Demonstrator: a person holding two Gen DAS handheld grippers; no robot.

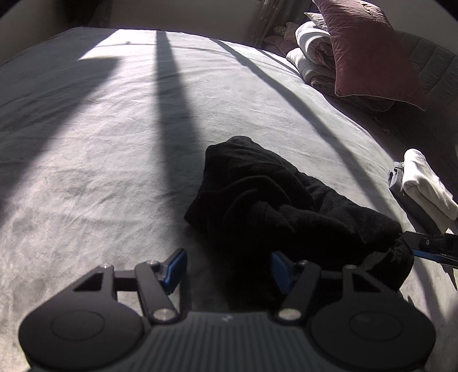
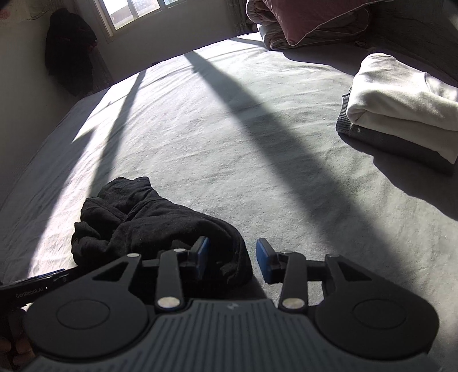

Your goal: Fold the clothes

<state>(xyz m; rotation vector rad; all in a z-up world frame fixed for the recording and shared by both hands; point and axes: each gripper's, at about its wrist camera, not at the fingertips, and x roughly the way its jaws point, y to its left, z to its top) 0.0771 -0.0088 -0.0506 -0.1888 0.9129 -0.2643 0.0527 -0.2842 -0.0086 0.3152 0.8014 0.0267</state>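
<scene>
A crumpled black garment (image 1: 272,206) lies in a heap on the grey bed sheet (image 1: 100,171). My left gripper (image 1: 229,266) hovers open at its near side, and dark cloth reaches into the gap beside the right finger. In the right wrist view the same black garment (image 2: 137,217) sits low and left. My right gripper (image 2: 232,259) is open over the garment's right end, with cloth lying between and under the fingers. Neither gripper is shut on anything. The right gripper (image 1: 435,247) also shows at the left wrist view's right edge, touching the heap.
A folded white garment (image 2: 400,106) rests on a folded grey one (image 2: 386,140) at the right of the bed. A maroon pillow (image 1: 369,51) and a rolled duvet (image 1: 309,54) lie at the head. Dark clothing (image 2: 71,48) hangs by the window (image 2: 137,11). Sunlight stripes the sheet.
</scene>
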